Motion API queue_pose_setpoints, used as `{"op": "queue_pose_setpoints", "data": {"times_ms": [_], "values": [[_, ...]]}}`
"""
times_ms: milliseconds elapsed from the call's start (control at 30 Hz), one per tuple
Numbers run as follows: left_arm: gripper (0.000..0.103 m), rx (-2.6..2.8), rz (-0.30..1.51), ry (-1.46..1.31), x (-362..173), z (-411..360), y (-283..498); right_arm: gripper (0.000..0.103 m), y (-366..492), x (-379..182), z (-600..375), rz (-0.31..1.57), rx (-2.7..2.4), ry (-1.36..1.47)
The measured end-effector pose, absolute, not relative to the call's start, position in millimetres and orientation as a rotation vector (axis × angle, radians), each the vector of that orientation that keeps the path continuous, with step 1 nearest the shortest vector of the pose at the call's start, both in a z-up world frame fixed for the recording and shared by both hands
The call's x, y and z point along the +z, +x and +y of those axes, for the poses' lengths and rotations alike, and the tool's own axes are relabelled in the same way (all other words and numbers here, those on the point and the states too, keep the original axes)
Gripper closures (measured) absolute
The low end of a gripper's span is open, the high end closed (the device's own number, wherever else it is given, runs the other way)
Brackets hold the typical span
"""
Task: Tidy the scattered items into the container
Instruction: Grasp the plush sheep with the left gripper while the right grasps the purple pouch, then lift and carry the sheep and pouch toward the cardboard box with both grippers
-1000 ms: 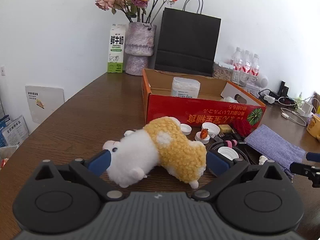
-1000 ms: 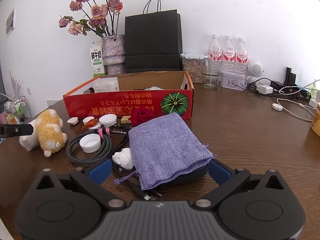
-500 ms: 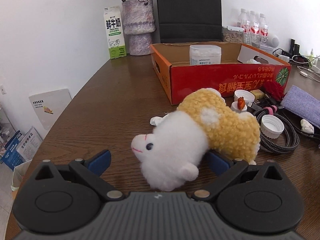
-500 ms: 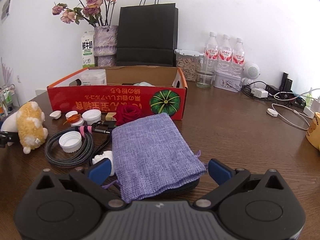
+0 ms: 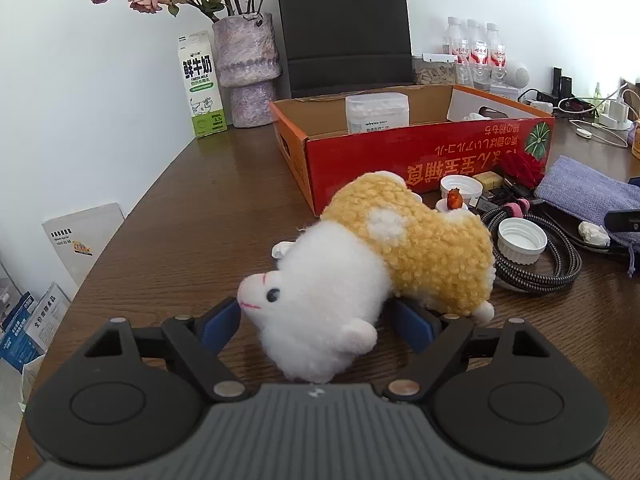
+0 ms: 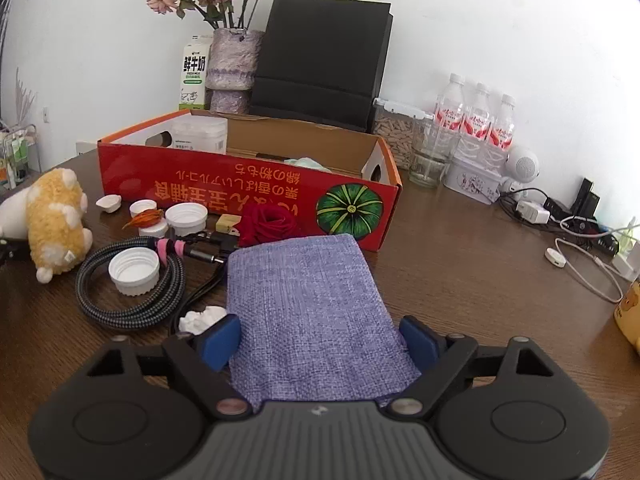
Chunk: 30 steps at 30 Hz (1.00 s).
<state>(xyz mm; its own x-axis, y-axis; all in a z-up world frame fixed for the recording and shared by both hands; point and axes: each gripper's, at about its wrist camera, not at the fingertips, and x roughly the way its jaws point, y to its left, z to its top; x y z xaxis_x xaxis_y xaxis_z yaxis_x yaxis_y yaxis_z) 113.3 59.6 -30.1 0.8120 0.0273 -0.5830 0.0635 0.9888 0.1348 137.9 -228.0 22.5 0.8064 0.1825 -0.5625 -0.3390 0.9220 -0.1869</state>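
- Left gripper (image 5: 318,322): jaws closing around white-and-yellow plush toy (image 5: 372,268); the toy's white head is set between the blue pads, left pad at the snout, firm press not confirmed.
- Right gripper (image 6: 320,338): jaws closing around purple cloth pouch (image 6: 312,304); pads are seen at both pouch edges.
- Both items lie on wooden table (image 5: 192,216), just in front of red cardboard box (image 5: 432,160).

Left claw (image 5: 318,324) black linkage arms, blue pads, grey ribbed housing, silver pivot screws
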Motion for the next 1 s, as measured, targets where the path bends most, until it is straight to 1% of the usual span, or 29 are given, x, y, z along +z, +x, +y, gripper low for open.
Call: {"op": "queue_pose_setpoints", "data": {"times_ms": [33, 67, 100, 133, 167, 200, 233, 267, 300, 400, 433, 633, 667, 700, 733, 767, 900, 933, 1000], "values": [[0.022, -0.014, 0.624, 0.160, -30.2, 57.5, 112.6, 0.036, 135.5, 23.4, -227.9, 0.560, 0.281, -0.296], [0.026, -0.009, 0.626, 0.168, -30.3, 55.4, 111.9, 0.048, 134.3, 24.4, -228.9, 0.556, 0.279, -0.298], [0.026, -0.005, 0.627, 0.172, -30.4, 53.6, 111.2, 0.054, 133.0, 25.8, -231.1, 0.554, 0.282, -0.295], [0.028, -0.005, 0.626, 0.175, -30.4, 51.9, 110.2, 0.058, 131.7, 26.8, -233.0, 0.552, 0.287, -0.290], [0.031, -0.005, 0.624, 0.180, -30.4, 49.8, 108.6, 0.067, 130.2, 27.9, -234.6, 0.546, 0.294, -0.284], [0.032, -0.004, 0.621, 0.189, -30.4, 47.3, 107.5, 0.080, 127.7, 29.7, -236.8, 0.534, 0.304, -0.277], [0.035, -0.004, 0.619, 0.198, -30.6, 44.9, 105.7, 0.086, 125.8, 31.8, -238.4, 0.524, 0.310, -0.275], [0.039, -0.004, 0.617, 0.204, -30.7, 42.9, 104.0, 0.089, 124.0, 33.6, -239.3, 0.517, 0.320, -0.270], [0.040, -0.003, 0.615, 0.206, -30.7, 41.6, 102.1, 0.092, 122.4, 34.9, -240.4, 0.513, 0.332, -0.262], [0.048, 0.010, 0.608, 0.190, -29.0, 41.5, 98.3, 0.095, 115.2, 39.9, -242.6, 0.477, 0.351, -0.232], [0.053, 0.011, 0.602, 0.175, -27.6, 42.5, 96.0, 0.095, 112.1, 42.3, -243.8, 0.464, 0.358, -0.218], [0.060, 0.040, 0.507, 0.111, -12.1, 42.6, 79.0, 0.096, 100.9, 58.8, -246.1, 0.399, 0.387, -0.172], [0.076, 0.035, 0.493, 0.103, -9.2, 41.8, 76.6, 0.096, 99.6, 61.7, -245.8, 0.390, 0.393, -0.167], [0.077, 0.035, 0.482, 0.096, -6.3, 41.3, 75.2, 0.096, 98.5, 64.5, -245.6, 0.380, 0.398, -0.163], [0.084, 0.038, 0.472, 0.087, -4.1, 41.4, 74.4, 0.096, 97.4, 67.3, -245.1, 0.370, 0.401, -0.162], [0.101, 0.042, 0.466, 0.080, -1.6, 41.6, 74.7, 0.096, 96.7, 70.0, -244.9, 0.360, 0.402, -0.158], [0.101, 0.038, 0.475, 0.045, 0.9, 42.9, 79.1, 0.096, 96.4, 78.7, -244.1, 0.339, 0.406, -0.148], [0.100, 0.033, 0.481, 0.031, 0.5, 43.9, 79.8, 0.096, 95.6, 79.6, -243.7, 0.336, 0.408, -0.149], [0.094, 0.038, 0.491, 0.005, -1.8, 46.4, 77.8, 0.096, 94.5, 79.3, -244.5, 0.337, 0.406, -0.145]]}}
